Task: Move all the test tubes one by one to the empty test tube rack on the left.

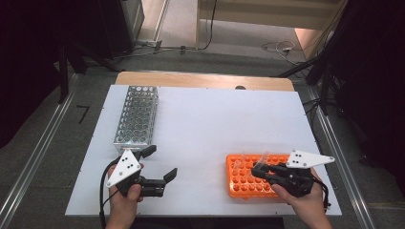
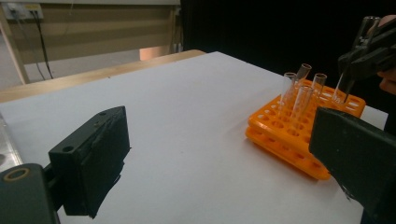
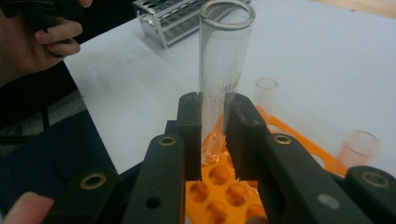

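right gripper (image 3: 214, 135): jaws clamped on a clear glass test tube (image 3: 223, 65), gripped on its lower part, the tube upright with its round bottom just above the holes of the orange rack (image 1: 248, 183)
left gripper (image 1: 160, 164): jaws wide apart, nothing between them, over bare white table (image 1: 215, 119)
orange rack: near table edge, more tubes standing in it
metal rack (image 1: 137, 117): far left, well apart
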### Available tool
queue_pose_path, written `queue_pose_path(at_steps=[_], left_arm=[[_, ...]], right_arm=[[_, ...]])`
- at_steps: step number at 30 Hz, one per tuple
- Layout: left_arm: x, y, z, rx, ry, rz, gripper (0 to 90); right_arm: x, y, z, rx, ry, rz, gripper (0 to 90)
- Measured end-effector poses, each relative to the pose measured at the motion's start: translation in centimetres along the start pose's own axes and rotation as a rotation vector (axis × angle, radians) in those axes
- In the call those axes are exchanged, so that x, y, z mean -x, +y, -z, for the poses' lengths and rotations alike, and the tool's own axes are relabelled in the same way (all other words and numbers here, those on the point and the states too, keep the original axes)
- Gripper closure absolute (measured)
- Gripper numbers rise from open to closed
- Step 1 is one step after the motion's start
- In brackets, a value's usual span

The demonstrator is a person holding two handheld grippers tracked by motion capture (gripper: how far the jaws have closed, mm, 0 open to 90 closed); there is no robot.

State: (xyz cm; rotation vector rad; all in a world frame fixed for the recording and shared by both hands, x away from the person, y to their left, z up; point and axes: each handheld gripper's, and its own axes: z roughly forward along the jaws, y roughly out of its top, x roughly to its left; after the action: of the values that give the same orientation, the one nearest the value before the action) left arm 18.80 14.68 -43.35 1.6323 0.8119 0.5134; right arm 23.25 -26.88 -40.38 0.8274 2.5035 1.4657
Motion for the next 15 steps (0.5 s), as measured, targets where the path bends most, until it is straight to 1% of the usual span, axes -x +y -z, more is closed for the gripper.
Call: queue_pose_path(at_steps=[1,2,3,4,5,6,7,10,13,14,15], left_arm=[[0.2,0.1,-0.2,-0.008,-0.01,0.002,4.3],[0.2,0.1,-0.2,-0.008,-0.01,0.002,4.3],[0.7,0.3,-0.7,-0.013,-0.049,0.003,4.3],[1.0,0.5,-0.8,-0.016,-0.075,0.005,4.3],[1.0,0.5,-0.8,-0.016,-0.075,0.005,5.0],[1.2,0.6,-1.0,-0.016,-0.102,0.009,8.6],[2.0,0.9,-1.4,-0.024,-0.109,0.004,12.8],[3.3,1.3,-2.2,-0.059,-0.128,0.003,19.2],[4.3,1.5,-3.0,-0.089,-0.148,-0.009,22.1],[4.3,1.5,-3.0,-0.089,-0.148,-0.009,23.3],[4.8,1.6,-3.3,-0.089,-0.17,-0.007,25.0]], right_arm=[[-0.2,0.1,-0.4,-0.003,0.007,0.006,74.0],[-0.5,0.2,-0.8,-0.006,0.015,0.008,74.0],[-0.7,0.3,-1.2,-0.011,0.024,0.014,74.0],[-1.0,0.4,-1.6,-0.016,0.031,0.019,74.0],[-1.2,0.5,-2.0,-0.022,0.036,0.025,74.0],[-1.4,0.5,-2.4,-0.026,0.047,0.032,74.0],[-1.7,0.6,-2.8,-0.032,0.051,0.039,74.0],[-2.4,0.6,-3.9,-0.044,0.068,0.047,74.0],[-3.1,0.5,-4.8,-0.063,0.081,0.066,74.0],[-3.2,0.5,-5.1,-0.067,0.084,0.072,74.0],[-3.4,0.4,-5.3,-0.069,0.089,0.069,74.0]])
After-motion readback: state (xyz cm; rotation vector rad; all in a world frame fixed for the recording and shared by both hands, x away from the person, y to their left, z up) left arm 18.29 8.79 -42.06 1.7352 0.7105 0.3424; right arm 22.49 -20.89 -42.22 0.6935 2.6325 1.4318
